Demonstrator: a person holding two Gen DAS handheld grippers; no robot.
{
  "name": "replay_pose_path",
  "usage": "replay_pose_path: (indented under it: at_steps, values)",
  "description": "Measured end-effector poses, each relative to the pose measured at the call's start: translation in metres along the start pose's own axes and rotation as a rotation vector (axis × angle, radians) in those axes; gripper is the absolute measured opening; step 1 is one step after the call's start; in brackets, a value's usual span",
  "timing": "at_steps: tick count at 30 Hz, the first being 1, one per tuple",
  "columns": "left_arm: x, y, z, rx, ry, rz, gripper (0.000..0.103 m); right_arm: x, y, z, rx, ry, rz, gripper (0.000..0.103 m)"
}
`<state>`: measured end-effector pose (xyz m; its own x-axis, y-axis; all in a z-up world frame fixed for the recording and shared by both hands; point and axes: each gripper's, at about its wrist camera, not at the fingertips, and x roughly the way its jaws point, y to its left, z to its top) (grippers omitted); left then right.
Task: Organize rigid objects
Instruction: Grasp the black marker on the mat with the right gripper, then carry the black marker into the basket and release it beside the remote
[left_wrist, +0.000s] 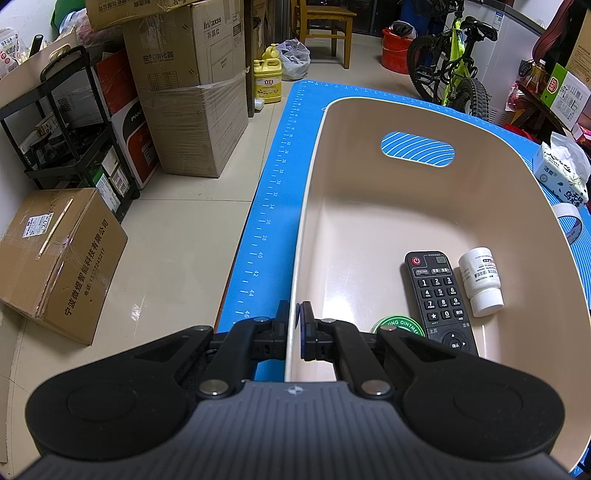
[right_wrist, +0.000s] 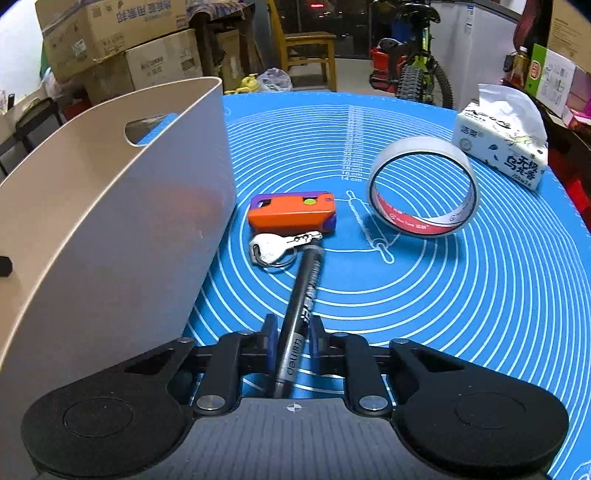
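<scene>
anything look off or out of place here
Nothing damaged or spilled. The only quirk: the pen lies with its tip across the key ring, so lifting it with the right hand-held gripper may nudge the key.

My pen (right_wrist: 299, 325) glossy plastic, key (right_wrist: 282, 243) shiny metal, bin (right_wrist: 110, 229) smooth matt plastic, mat (right_wrist: 461, 295) matt.

Each handheld gripper fills the lower part of its frame. The left gripper (left_wrist: 297, 320) has a grey ribbed body with a small crosshair mark at centre, two matte black rounded lobes with circular recesses, black link arms on silver rivets, and blue-padded black fingers (left_wrist: 306, 325). The right gripper (right_wrist: 293, 334) looks identical, with blue pads (right_wrist: 272, 341).
</scene>
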<state>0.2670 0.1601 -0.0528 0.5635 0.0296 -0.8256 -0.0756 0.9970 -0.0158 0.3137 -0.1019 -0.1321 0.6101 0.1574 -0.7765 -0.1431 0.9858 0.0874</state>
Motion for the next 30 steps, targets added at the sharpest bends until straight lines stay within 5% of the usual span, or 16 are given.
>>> replay_pose_path:
  at_steps: [19,30]
  values:
    - [0.0,0.0,0.0,0.0,0.0,0.0,0.006,-0.058,0.002,0.027,0.001,-0.199,0.008,0.024]
    - [0.0,0.0,0.0,0.001,0.0,0.002,0.006,-0.106,0.049,0.06,-0.109,-0.349,0.133,0.024]
